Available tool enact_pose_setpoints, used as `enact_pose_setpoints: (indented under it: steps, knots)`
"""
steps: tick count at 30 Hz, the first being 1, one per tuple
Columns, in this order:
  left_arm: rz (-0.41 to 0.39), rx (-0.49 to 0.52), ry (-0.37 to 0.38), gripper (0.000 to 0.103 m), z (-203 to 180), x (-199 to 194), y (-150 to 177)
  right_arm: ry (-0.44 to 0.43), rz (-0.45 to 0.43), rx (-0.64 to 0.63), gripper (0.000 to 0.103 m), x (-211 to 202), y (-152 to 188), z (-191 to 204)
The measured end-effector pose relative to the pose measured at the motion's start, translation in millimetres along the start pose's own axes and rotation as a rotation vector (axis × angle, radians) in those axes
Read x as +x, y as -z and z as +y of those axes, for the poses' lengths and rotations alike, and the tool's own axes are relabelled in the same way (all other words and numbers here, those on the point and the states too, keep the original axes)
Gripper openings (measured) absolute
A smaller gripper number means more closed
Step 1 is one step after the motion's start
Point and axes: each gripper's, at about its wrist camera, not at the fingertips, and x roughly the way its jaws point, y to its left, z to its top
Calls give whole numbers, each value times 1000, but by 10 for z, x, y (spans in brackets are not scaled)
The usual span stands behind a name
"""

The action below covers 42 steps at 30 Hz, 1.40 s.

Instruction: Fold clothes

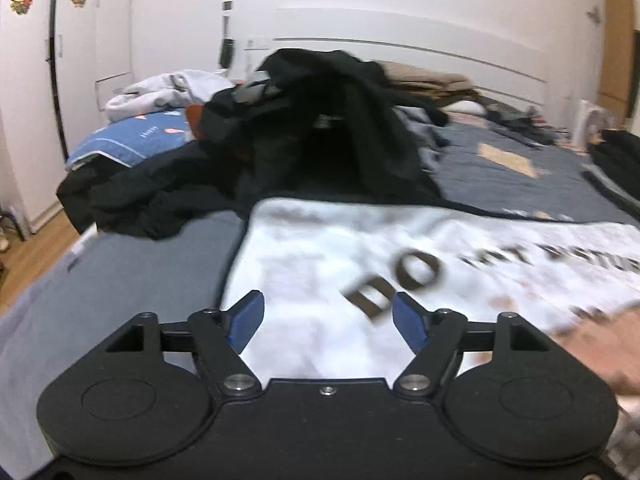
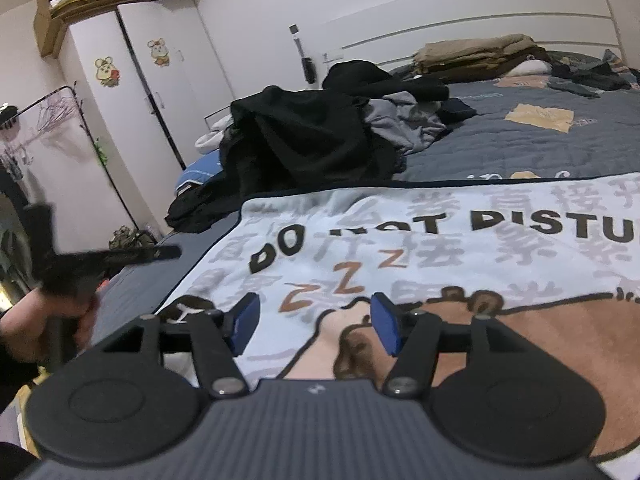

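Note:
A white printed cloth (image 1: 320, 264) with the words "DO NOT DISTURB" and a brown cartoon animal lies spread flat on the bed; it also shows in the right wrist view (image 2: 440, 248). My left gripper (image 1: 328, 322) is open and empty just above the cloth's near left part. My right gripper (image 2: 314, 322) is open and empty above the cloth near the "ZZZ" print. The left gripper (image 2: 116, 258) appears blurred at the left of the right wrist view, held by a hand.
A heap of dark clothes (image 1: 312, 128) lies behind the cloth, also in the right wrist view (image 2: 304, 140). Folded tan clothes (image 2: 476, 56) sit by the headboard. White wardrobe (image 2: 152, 92) and a clothes rack (image 2: 60, 120) stand left of the grey bed (image 1: 100, 288).

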Motion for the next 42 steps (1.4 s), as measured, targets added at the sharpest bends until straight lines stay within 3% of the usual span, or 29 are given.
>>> enact_pose_setpoints:
  steps: [7,14,18,24,28,34,42]
  knots:
    - [46,33,57,74,-342,-603,669,-27,37,-58,61,-44,124,205]
    - [66,77,205,74,-831,-912,1253,25,34,-66,61,-281,160,103]
    - [32,80,291,74,-1095,-1043,1467,59,19,-50,61,-442,166,-14]
    - [16,244,410,72,-1594,-1170,1741,106,-5,-40,61,-704,268,-142]
    - [29,358,487,62,-1895,-1179,1932,139,-3,-55,61,-879,336,-201]
    - [44,493,516,62,-2210,-1145,2186,142,-13,-32,62,-1073,336,-280]
    - [47,582,527,62,-2417,-1055,2297,169,-8,-5,62,-1214,354,-490]
